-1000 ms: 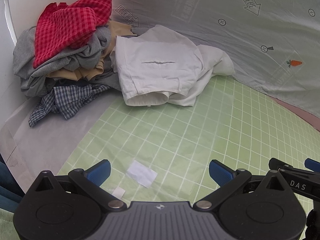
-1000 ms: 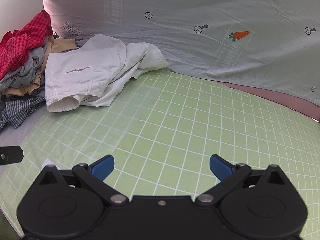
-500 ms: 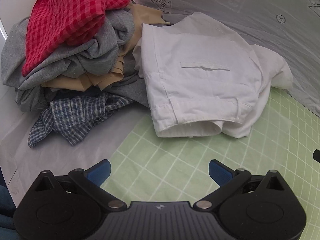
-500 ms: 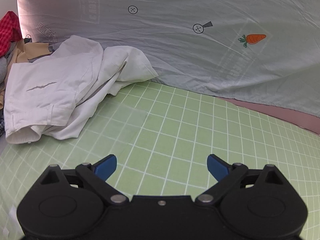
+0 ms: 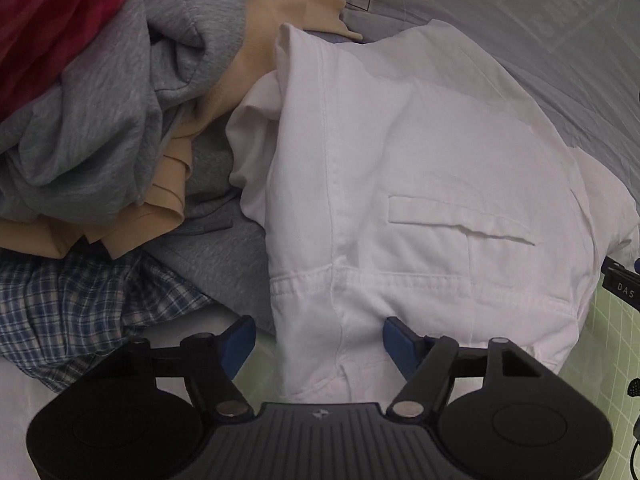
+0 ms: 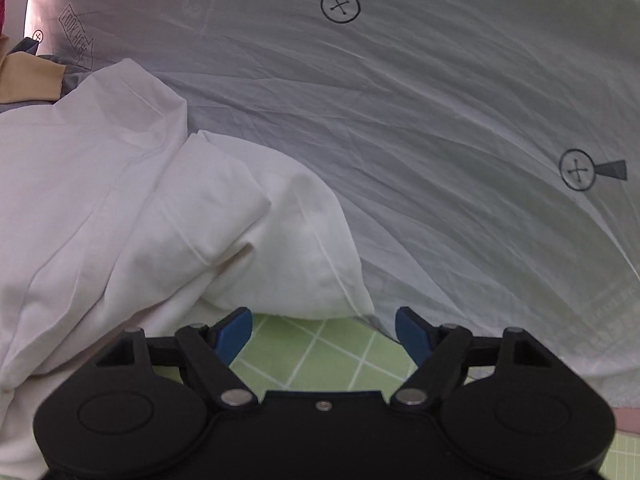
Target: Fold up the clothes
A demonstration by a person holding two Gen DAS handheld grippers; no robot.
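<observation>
A crumpled pair of white trousers [image 5: 420,168] with a welt pocket lies on the green grid mat [image 5: 608,320]. My left gripper [image 5: 318,340] hovers over its waistband; the jaws are closing with the waistband cloth between them, and the pads do not press it. In the right wrist view the same white garment [image 6: 168,216] fills the left half. My right gripper [image 6: 324,334] is just before its rounded far end; its jaws are closing too, with only green mat [image 6: 320,356] between the blue pads.
A heap of clothes sits left of the trousers: red check [image 5: 48,20], grey sweatshirt [image 5: 100,120], tan cloth [image 5: 256,40], blue plaid [image 5: 72,304]. A grey printed sheet [image 6: 440,140] rises behind the mat. The right gripper's tip [image 5: 622,286] shows at the right edge.
Both grippers have come forward and down to the white trousers, which now fill the views. Both pairs of jaws have narrowed from fully wide.
</observation>
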